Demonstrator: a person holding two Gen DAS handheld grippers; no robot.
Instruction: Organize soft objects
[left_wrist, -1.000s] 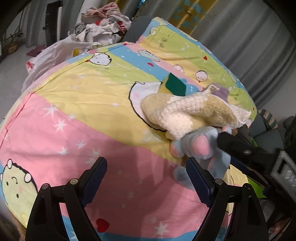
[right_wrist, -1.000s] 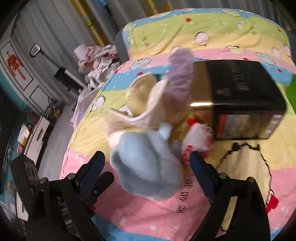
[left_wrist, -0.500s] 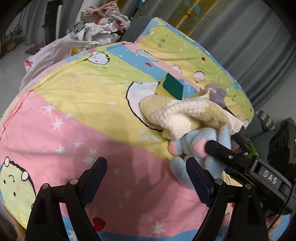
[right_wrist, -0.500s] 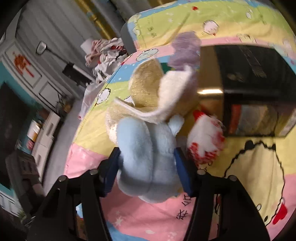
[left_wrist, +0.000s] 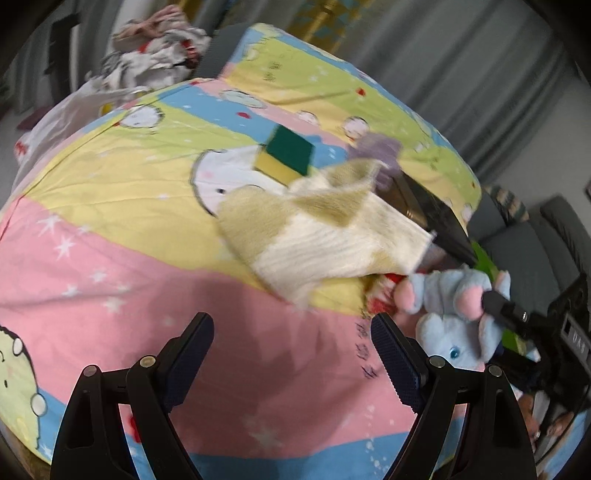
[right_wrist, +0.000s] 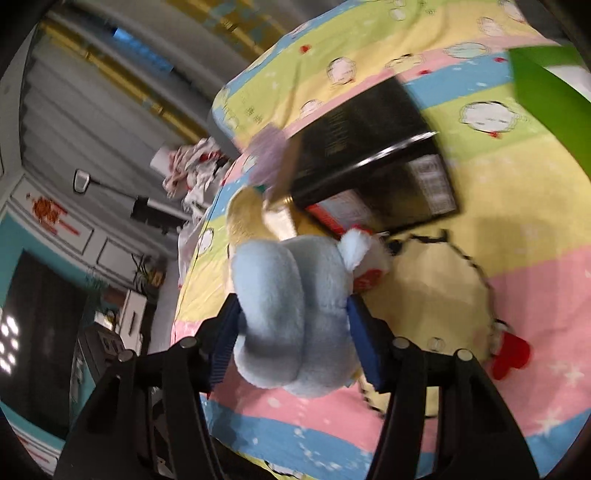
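1. Bed (left_wrist: 110, 266): pastel striped cartoon sheet.
2. Cream towel (left_wrist: 325, 236), green-yellow sponge (left_wrist: 286, 157), black box (right_wrist: 373, 155): lying on the bed.
3. Right hand-held gripper (right_wrist: 293, 334): pinching blue plush elephant (right_wrist: 291, 302) above the bed.
4. Left hand-held gripper (left_wrist: 291, 354): spread, holding nothing.

Soft indoor light; motion blur throughout, perhaps worst at centre; fisheye bending and dark corners.
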